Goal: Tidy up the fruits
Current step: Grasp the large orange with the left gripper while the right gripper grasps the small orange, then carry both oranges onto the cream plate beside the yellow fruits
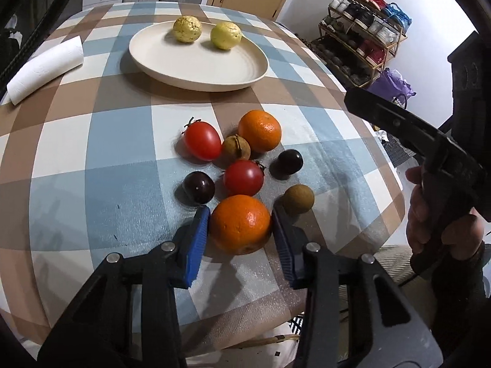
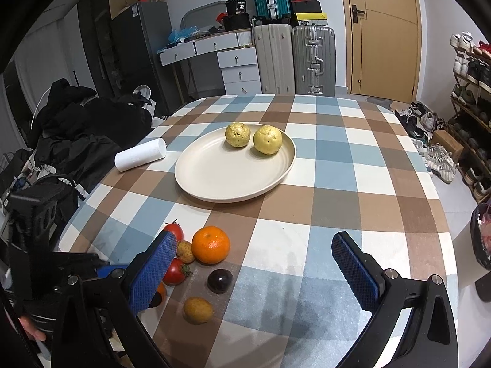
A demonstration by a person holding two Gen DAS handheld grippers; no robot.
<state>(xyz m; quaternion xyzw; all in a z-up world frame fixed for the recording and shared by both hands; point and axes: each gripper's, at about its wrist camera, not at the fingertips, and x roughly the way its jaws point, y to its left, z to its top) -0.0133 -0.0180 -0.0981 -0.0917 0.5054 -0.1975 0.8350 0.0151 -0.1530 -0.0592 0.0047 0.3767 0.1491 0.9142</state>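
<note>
A cream plate (image 1: 172, 67) (image 2: 214, 181) holds two yellow fruits (image 1: 187, 28) (image 2: 267, 139). Nearer lie two oranges, two red tomatoes (image 1: 203, 140), two dark plums (image 1: 198, 187) and two brown longans (image 1: 298, 198). My left gripper (image 1: 241, 214) is around the near orange (image 1: 240, 224) on the cloth, its blue pads at both sides; contact is unclear. My right gripper (image 2: 250, 239) is open and empty above the cloth, right of the fruit pile; the far orange (image 2: 210, 244), a plum (image 2: 219, 280) and a longan (image 2: 198, 309) show between its fingers.
A white paper towel roll (image 1: 46, 67) (image 2: 140, 154) lies left of the plate. The checked tablecloth (image 1: 92, 141) (image 2: 337, 190) covers the table. A shoe rack (image 1: 362, 40) stands to the right, suitcases (image 2: 311, 58) and drawers behind.
</note>
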